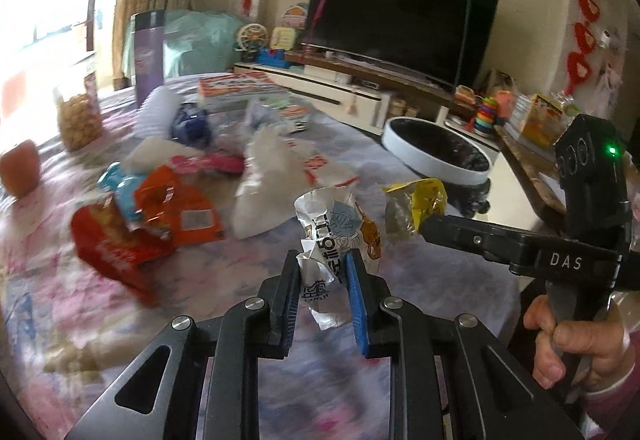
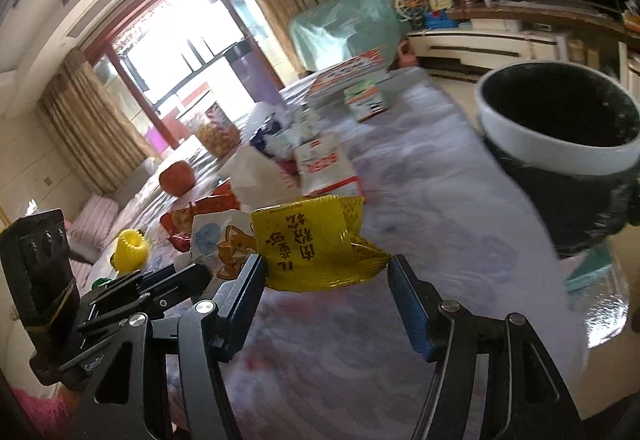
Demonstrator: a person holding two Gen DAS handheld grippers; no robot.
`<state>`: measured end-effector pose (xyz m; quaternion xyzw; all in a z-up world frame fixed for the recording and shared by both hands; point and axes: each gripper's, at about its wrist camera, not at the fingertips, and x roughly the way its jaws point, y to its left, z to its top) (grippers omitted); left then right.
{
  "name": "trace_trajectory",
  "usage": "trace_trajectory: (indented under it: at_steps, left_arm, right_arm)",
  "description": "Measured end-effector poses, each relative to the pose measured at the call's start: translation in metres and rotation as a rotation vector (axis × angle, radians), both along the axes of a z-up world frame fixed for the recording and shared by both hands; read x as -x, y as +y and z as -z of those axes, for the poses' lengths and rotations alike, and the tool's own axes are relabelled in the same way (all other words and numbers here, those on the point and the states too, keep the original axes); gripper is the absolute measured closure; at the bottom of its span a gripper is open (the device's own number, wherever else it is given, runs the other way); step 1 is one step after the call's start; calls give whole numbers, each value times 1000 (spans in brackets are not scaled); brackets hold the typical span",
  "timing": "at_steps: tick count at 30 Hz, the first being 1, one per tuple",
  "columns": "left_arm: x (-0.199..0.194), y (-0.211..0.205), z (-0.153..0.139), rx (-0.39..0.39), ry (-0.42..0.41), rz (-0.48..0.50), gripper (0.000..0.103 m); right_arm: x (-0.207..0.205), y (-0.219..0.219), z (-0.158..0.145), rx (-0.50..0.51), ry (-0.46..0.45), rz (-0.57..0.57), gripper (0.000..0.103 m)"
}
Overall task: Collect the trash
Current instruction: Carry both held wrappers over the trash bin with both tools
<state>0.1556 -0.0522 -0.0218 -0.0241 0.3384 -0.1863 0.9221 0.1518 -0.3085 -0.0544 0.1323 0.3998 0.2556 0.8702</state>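
My left gripper (image 1: 322, 260) is shut on a crumpled white wrapper with cartoon print (image 1: 332, 224), held above the flowered tablecloth (image 1: 120, 320). To its right, my right gripper (image 1: 430, 226) carries a yellow snack wrapper (image 1: 424, 196). In the right wrist view the yellow wrapper (image 2: 312, 240) spans the right gripper (image 2: 326, 272), both pads pressing its edges. The left gripper (image 2: 196, 272) with the white wrapper (image 2: 220, 240) is just left of it. A white-rimmed bin with a black liner (image 1: 436, 148) (image 2: 520, 144) stands beyond the table edge on the right.
More litter lies on the table's left: a red packet (image 1: 112, 244), an orange packet (image 1: 180, 208), a white plastic bag (image 1: 272, 176). A snack jar (image 1: 78, 116), a red fruit (image 2: 176, 176) and a yellow foam net (image 2: 130, 248) sit further off. A hand (image 1: 572, 344) grips the right tool.
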Motion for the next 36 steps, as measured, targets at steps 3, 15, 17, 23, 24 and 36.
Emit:
trace_trajectory:
  at_steps: [3, 15, 17, 23, 24, 36]
  left_arm:
    - [-10, -8, -1, -2, -1, 21, 82]
    - [-42, -48, -4, -17, -6, 91, 82]
    - [-50, -55, -4, -16, -3, 104, 82]
    - [-74, -74, -4, -12, 0, 136, 82]
    - [-78, -77, -5, -11, 1, 141, 82]
    - [-125, -112, -10, -7, -16, 191, 82]
  right_arm:
    - [2, -15, -2, 4, -6, 29, 39]
    - [-2, -64, -9, 11, -19, 133, 39]
    - [-3, -70, -11, 12, -21, 143, 39]
    - [-11, -90, -17, 17, -31, 183, 39]
    - [-13, -93, -17, 17, -31, 188, 39]
    - [-37, -125, -32, 22, -59, 239, 39]
